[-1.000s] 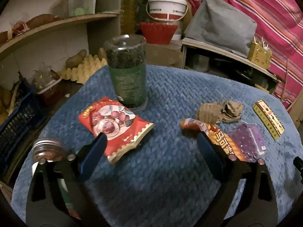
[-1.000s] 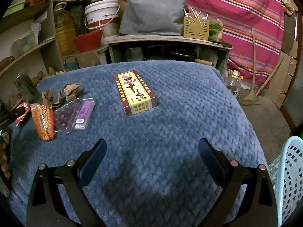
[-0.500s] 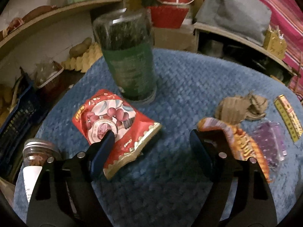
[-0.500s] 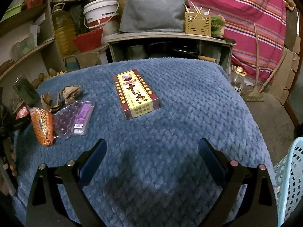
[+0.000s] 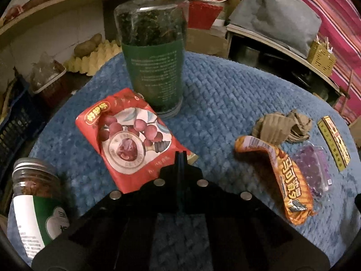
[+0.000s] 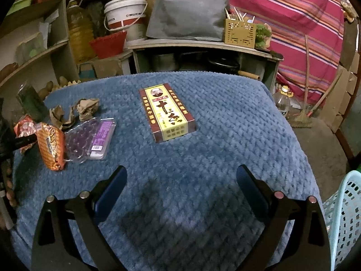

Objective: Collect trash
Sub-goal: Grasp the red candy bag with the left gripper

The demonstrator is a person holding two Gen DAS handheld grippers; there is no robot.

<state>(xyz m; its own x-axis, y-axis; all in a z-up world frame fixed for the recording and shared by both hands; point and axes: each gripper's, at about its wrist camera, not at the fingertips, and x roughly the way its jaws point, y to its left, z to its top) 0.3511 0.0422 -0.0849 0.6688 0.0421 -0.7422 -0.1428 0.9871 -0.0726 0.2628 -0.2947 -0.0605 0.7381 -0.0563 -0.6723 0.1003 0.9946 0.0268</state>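
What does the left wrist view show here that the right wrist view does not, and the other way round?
Only the left wrist view: the left tongs shut on the near corner of the red snack bag, and a metal-lidded jar at the cloth's near left edge. Only the right wrist view: the right tongs open over bare blue cloth, and a pale blue basket at the right edge. Both show: the orange wrapper, the purple blister pack, crumpled brown paper and the yellow box.

Dim room: wooden shelves [image 6: 33, 65] at left, striped red cloth [image 6: 293, 22] behind, perhaps a bare concrete floor [image 6: 320, 144].
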